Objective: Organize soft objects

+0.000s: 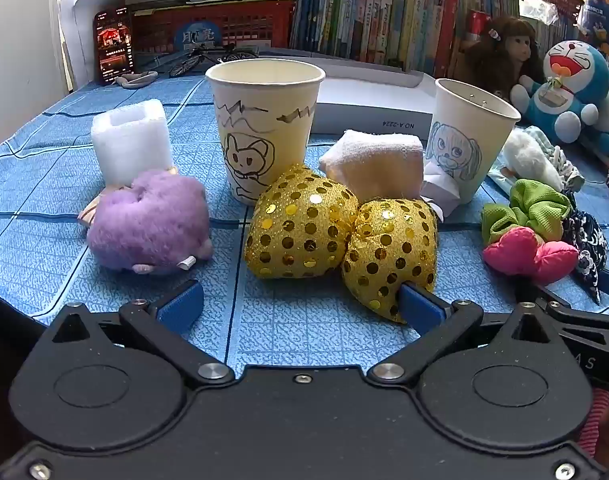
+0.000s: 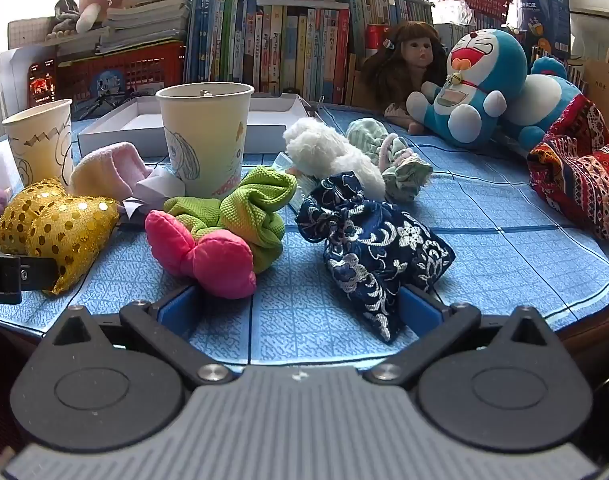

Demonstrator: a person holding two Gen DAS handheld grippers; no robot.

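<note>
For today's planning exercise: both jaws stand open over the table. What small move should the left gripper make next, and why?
Probably ease the left gripper forward around the nearer gold sequin heart: its jaws are open, empty, and that heart lies by its right finger, before the cup with the fox drawing.

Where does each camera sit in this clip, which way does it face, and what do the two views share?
Left wrist: on the left gripper, angled down over the blue tablecloth at the gold sequin hearts and purple plush; its own open blue fingers show.
Right wrist: on the right gripper, angled down at the navy floral pouch and pink-and-green scrunchie; its open fingers show, and the left gripper's edge.
Shared: both paper cups, hearts, scrunchie, pouch, Doraemon plush, bookshelf.
</note>
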